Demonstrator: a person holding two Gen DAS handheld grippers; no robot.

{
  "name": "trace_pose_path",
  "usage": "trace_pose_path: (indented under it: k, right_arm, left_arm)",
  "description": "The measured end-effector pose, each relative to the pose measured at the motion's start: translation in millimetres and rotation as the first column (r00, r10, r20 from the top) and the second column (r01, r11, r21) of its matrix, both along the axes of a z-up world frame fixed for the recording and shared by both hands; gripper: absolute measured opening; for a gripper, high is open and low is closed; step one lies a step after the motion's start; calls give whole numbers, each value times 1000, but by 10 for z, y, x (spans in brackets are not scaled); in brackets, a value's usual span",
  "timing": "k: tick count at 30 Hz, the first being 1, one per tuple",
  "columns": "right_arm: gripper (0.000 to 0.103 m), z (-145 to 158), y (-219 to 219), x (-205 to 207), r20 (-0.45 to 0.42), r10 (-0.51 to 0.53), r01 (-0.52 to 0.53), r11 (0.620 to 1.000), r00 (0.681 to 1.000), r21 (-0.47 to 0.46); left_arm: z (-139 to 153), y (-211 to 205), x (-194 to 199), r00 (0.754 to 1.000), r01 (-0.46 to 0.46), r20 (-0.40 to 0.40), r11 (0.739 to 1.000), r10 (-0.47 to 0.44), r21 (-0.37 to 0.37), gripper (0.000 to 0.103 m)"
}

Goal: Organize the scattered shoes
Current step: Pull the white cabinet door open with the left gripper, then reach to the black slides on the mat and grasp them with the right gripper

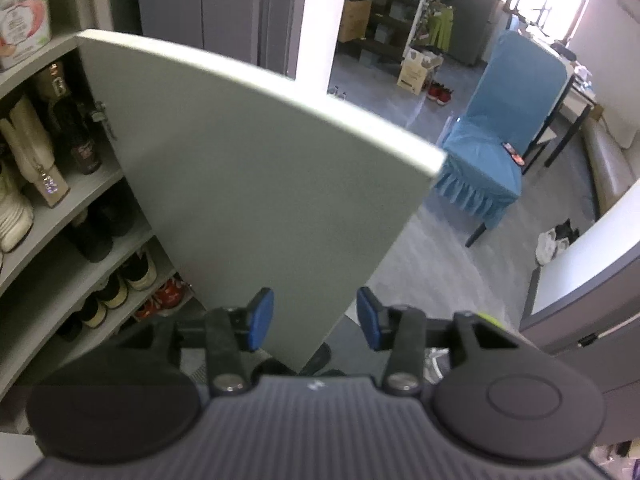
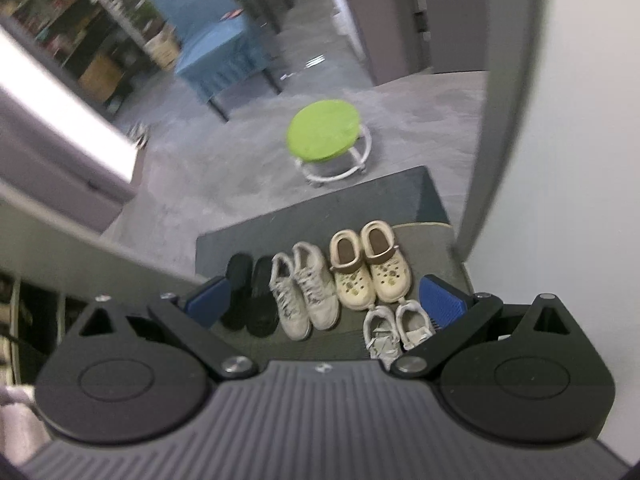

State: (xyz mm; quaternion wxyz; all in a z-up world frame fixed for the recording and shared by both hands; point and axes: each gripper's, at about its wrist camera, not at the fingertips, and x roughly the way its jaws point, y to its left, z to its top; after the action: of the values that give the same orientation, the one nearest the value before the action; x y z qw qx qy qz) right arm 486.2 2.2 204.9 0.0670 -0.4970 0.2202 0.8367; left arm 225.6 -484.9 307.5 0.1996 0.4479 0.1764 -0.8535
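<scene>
The pale grey cabinet door (image 1: 256, 184) stood open directly ahead of the left gripper (image 1: 316, 318), whose blue pads were apart and empty, the door's edge between them. Left of it, grey shelves (image 1: 60, 216) held boots and shoes. The right gripper (image 2: 324, 300), fingers spread wide and empty, hung over four shoe pairs on a dark mat (image 2: 312, 208): black slippers (image 2: 250, 294), grey-white sneakers (image 2: 304, 290), cream clogs (image 2: 370, 266), small pale sneakers (image 2: 398, 326). Beyond lay open grey floor with a lime-green round stool (image 2: 326, 134). No lettering was legible.
</scene>
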Motion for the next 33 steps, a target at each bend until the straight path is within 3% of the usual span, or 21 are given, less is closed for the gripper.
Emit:
trace_pose_path:
  k: [3,6,9,14,16,19,22,25,31,33]
  right_arm:
    - [103,-33,-166,-155,23,98,-98,995,995,-2]
    - [103,103,-395,-447,45,238,-238,971,970,-2]
    - [103,135,-728,-683,62,390,-392,920,919,16]
    - [103,245,-1370,-987,72,567,-571,820,821,51]
    - [103,258,-1665,-1071,75,621,-625,778,780,64]
    - [103,112,-2172,-1134,82,676,-681,727,732,85]
    - [103,-699,-2680,-1231,74,660,-664,740,748,109]
    - [103,-1509,-3188,-1328,65,643,-646,752,763,131]
    - [103,-3129,-4203,-1523,47,610,-607,775,791,177]
    - [103,-3833,-4431,-1588,18,572,-564,803,820,193]
  left_arm:
    - [22,-122,339,1000,-28,-14,1000,28,3,50]
    - [43,-241,669,998,-56,-26,998,56,6,52]
    - [82,-451,1149,992,-126,-18,992,125,-8,59]
    - [-5,-733,1821,981,-192,2,977,193,-92,72]
    - [-42,-831,1971,978,-205,9,971,208,-120,86]
    - [-208,-999,2162,972,-232,8,960,236,-156,96]
    - [-453,-1183,2372,963,-264,3,946,269,-189,103]
    - [-1074,-1328,2472,955,-294,-23,936,295,-193,103]
    - [-2940,-1647,2419,915,-401,-43,891,401,-211,103]
    - [-3551,-1734,2381,901,-434,-86,873,426,-221,103]
